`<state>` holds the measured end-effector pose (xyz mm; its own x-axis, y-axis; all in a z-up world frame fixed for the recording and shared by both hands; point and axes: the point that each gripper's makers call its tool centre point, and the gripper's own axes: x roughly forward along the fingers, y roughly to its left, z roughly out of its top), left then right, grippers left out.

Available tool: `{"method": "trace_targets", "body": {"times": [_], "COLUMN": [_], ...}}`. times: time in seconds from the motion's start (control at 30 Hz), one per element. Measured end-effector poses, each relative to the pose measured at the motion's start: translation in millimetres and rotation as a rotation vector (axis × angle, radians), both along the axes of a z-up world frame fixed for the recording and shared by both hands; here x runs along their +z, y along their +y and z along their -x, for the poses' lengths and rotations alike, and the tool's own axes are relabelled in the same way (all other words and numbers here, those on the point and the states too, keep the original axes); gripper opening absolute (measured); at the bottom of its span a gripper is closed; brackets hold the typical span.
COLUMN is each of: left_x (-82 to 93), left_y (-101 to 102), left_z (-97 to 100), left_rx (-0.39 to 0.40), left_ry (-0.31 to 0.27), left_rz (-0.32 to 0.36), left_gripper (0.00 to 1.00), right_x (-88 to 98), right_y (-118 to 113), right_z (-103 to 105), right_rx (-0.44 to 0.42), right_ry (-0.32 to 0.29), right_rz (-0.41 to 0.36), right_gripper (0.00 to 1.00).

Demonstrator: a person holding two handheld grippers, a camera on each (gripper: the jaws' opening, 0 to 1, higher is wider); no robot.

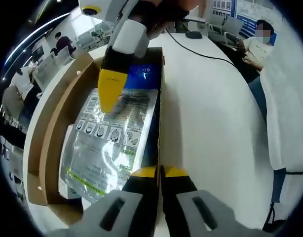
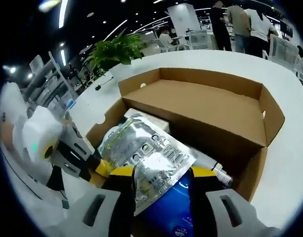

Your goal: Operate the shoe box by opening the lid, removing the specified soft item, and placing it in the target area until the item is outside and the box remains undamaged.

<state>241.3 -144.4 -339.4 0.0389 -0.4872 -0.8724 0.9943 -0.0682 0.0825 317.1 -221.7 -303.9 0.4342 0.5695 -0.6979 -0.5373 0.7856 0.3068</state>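
Two steps left: lid of shoe box [image 2: 201, 106] already opened; silver pouch [image 2: 149, 158] clamped by right tongs [image 2: 159, 173], apparently inside box. Box wall [image 1: 159, 133] pinched by left tongs [image 1: 160, 173]. Placement on worktop [image 1: 210, 108] pending.

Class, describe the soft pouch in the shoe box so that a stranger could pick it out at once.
On the white table stands an open cardboard shoe box, its lid folded back. Inside lies a shiny silver pouch with a blue end, printed with small pictures and text. The right gripper has its fingers around that end; nothing else in the box gleams like foil.
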Motion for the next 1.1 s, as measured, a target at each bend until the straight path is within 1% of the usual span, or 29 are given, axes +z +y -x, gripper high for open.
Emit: {"method": "trace_targets", "body": {"times": [0.07, 0.2, 0.27, 0.33, 0.4, 0.47, 0.53, 0.6, 0.63, 0.67, 0.7, 0.73, 0.8, 0.87, 1.03, 1.1], "left_x": [-0.2, -0.3, -0.3, -0.7, -0.8, -0.8, -0.8, -0.7, -0.7, -0.6, -0.6, -0.5, -0.5, -0.3, -0.2, -0.3], "left_y": [0, -1, -1, -1, -1, -1, -1, -1, -2, -2, -2, -1, -1, -1, -1, -1], "left_z": [0.2, 0.3, 0.4, 0.5, 0.4, 0.4, 0.2, -0.1, -0.3, -0.4, -0.6, -0.8, -1.1, -1.3, -1.2, -1.2], "left_rx": [0.000, -0.001, -0.002, -0.004, -0.004, -0.004, -0.004, -0.004, -0.004, -0.004, -0.004, -0.005, -0.005, -0.005, -0.005, -0.005], "left_ry": [0.000, 0.002, 0.003, 0.002, 0.002, 0.002, 0.002, 0.003, 0.003, 0.003, 0.003, 0.004, 0.003, 0.003, 0.003, 0.004], "left_rz": [0.000, 0.000, 0.000, -0.001, -0.001, -0.001, -0.001, -0.001, -0.001, -0.001, -0.001, -0.001, -0.001, -0.001, -0.001, -0.001], "left_gripper": [0.01, 0.01, 0.01, 0.01, 0.01, 0.01, 0.01, 0.01, 0.01, 0.01, 0.01, 0.01, 0.01, 0.01, 0.01, 0.01], "right_x": [1.8, 10.7, 16.8, 20.0, 19.5, 17.6, 19.8, 21.4, 20.1, 15.7, 9.5, 7.9, 8.6, 10.3, 5.9, 3.0], "right_y": [0, 3, 7, 12, 15, 18, 23, 27, 28, 26, 19, 17, 15, 17, 11, 14], "right_z": [1, 2, 3, 5, 6, 7, 7, 6, 5, 5, 3, 0, -3, -2, -5, -4], "right_rx": [-0.006, -0.019, -0.022, -0.020, -0.007, 0.000, -0.003, -0.020, -0.021, -0.032, -0.040, -0.052, -0.074, -0.082, -0.115, -0.114], "right_ry": [0.004, 0.007, 0.004, 0.015, 0.013, 0.022, 0.028, 0.040, 0.043, 0.062, 0.056, 0.046, 0.039, 0.064, 0.059, 0.079], "right_rz": [-0.011, -0.066, -0.116, -0.157, -0.165, -0.174, -0.213, -0.237, -0.235, -0.209, -0.156, -0.143, -0.157, -0.197, -0.172, -0.183], "right_gripper": [0.38, 0.36, 0.34, 0.29, 0.26, 0.25, 0.22, 0.22, 0.22, 0.22, 0.22, 0.22, 0.22, 0.22, 0.24, 0.23]}}
